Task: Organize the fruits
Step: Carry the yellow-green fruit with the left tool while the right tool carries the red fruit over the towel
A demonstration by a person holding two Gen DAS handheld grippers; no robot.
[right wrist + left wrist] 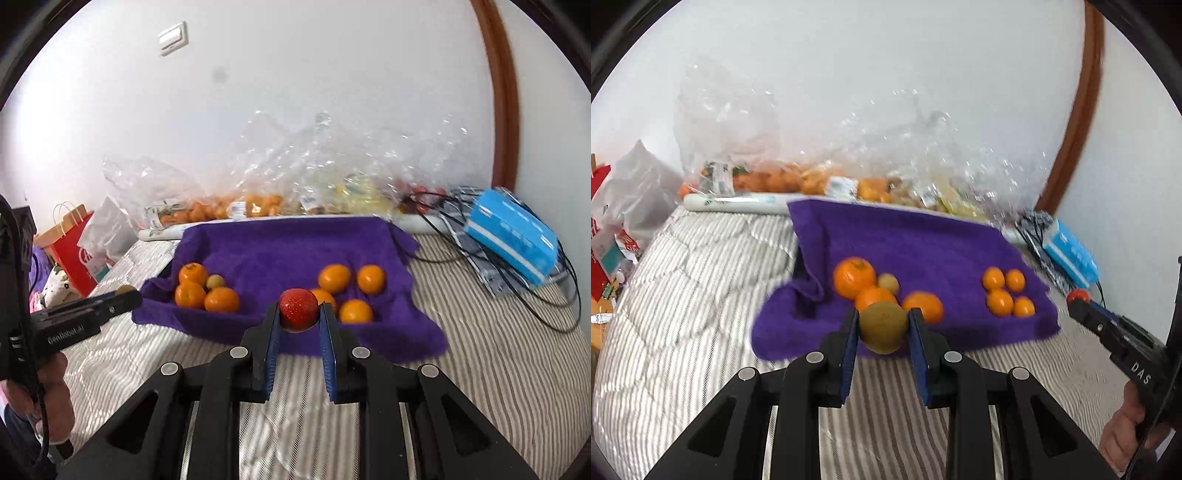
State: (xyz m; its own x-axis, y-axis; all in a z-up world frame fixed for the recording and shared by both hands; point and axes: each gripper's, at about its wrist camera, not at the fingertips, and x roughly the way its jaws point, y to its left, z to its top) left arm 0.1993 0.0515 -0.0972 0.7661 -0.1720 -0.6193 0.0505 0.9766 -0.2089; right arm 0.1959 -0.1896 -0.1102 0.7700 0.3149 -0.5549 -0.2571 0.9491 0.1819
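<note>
The left gripper [882, 325] pinches a firm, fuzzy kiwi [882, 326] across its middle near the purple towel [923, 240], while the right gripper [299, 314] holds a soft, bruisable strawberry [298, 308], needing gentle pressure.

The right tool [300, 310] grips a red strawberry [298, 308] between its blue-padded fingers [274, 332], above the near edge of a purple towel [280, 247] spread on a striped bed [480, 350]. On the towel, three oranges [207, 291] and a small greenish fruit [215, 281] cluster at left; four smaller oranges [351, 291] sit at right. The left tool [127, 295] enters from the left edge, holding something brownish at its tip. Clear plastic bags [295, 177] of fruit line the wall, and a blue box [511, 232] lies at right.
</note>
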